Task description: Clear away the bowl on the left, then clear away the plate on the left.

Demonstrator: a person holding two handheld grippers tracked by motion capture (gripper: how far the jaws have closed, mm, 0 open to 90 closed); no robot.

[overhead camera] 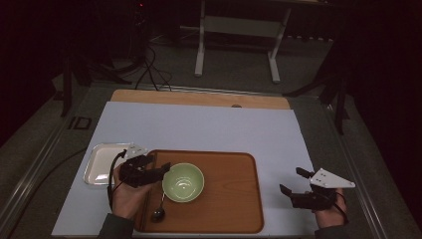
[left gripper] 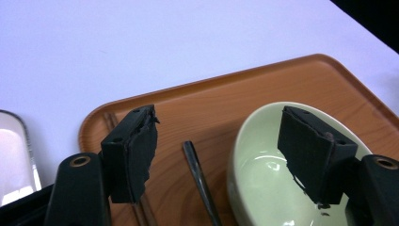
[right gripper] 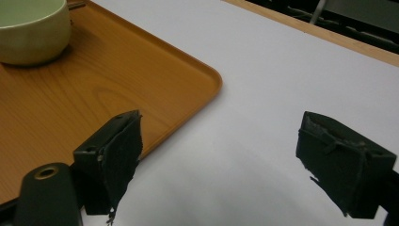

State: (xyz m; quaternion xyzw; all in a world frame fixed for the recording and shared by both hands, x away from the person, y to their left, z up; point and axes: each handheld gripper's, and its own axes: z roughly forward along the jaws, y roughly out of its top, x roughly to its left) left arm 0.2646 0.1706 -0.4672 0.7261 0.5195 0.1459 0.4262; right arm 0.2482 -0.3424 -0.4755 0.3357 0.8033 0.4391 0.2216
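Left hand-held gripper [left gripper: 216, 150] astride bowl [left gripper: 263, 169] rim

Center frame, a green bowl [overhead camera: 183, 182] sits on a brown tray [overhead camera: 234, 199], a spoon [overhead camera: 159, 211] at its lower left. The left gripper [overhead camera: 161, 172] reaches the bowl's left rim; the right gripper [overhead camera: 291, 181] hovers lower right, open.

Pale green ceramic bowl [overhead camera: 183, 182]: glossy glaze, highlights inside. Orange-brown wood-grain tray [overhead camera: 234, 199]: smooth, satin. Dark metal spoon [overhead camera: 159, 211]: shiny. White rectangular dish [overhead camera: 99, 162]: glossy. Pale matt sheet [overhead camera: 209, 129] over the wooden bench [overhead camera: 199, 98]. Left hand-held gripper [left gripper: 216, 155] pads: rough, frayed black foam.
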